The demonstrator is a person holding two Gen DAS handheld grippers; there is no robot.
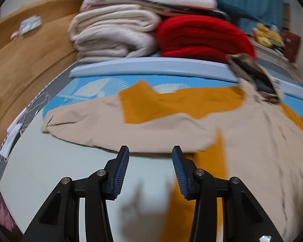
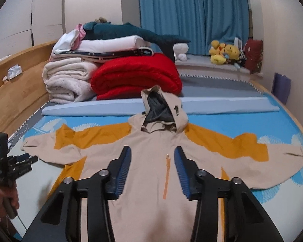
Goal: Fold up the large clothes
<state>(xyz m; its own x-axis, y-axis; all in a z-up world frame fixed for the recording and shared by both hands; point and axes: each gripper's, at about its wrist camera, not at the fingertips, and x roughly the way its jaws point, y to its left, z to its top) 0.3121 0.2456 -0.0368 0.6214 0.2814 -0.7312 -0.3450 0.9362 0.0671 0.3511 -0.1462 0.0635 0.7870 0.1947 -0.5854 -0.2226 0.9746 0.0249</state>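
- The bed (image 2: 228, 121) in front of you carries a blue sheet with white fan prints, and a wooden headboard (image 2: 16, 92) runs along its left side.
- Your task garment, a beige and mustard hooded jacket (image 2: 143, 181), lies flat, front up, in the middle of the sheet. Both sleeves are stretched out sideways and the hood (image 2: 161, 104) points toward the far end of the bed.
- Behind the hood a pale blue folded pad (image 2: 103, 105) lies across the bed.
- Beyond it a red folded blanket (image 2: 137, 76) sits beside a stack of cream blankets (image 2: 68, 80), the two touching, with a dark teal plush shark (image 2: 131, 33) lying on top.
- Yellow plush toys (image 2: 224, 52) sit on the ledge below the blue curtain (image 2: 192, 14).
- Your right gripper (image 2: 152, 151) hovers over the jacket's chest, above the orange zipper (image 2: 166, 177). Its blue pads stand apart with nothing pinched between them.
- Your left gripper (image 1: 150, 151) points at the lower edge of the jacket's left sleeve (image 1: 111, 129), near the armpit. That view is blurred. Its pads are spread as well, and they hold no fabric.
- In the right wrist view, your left hand (image 2: 4, 197) grips that tool's handle at the frame's left edge, short of the sleeve cuff.
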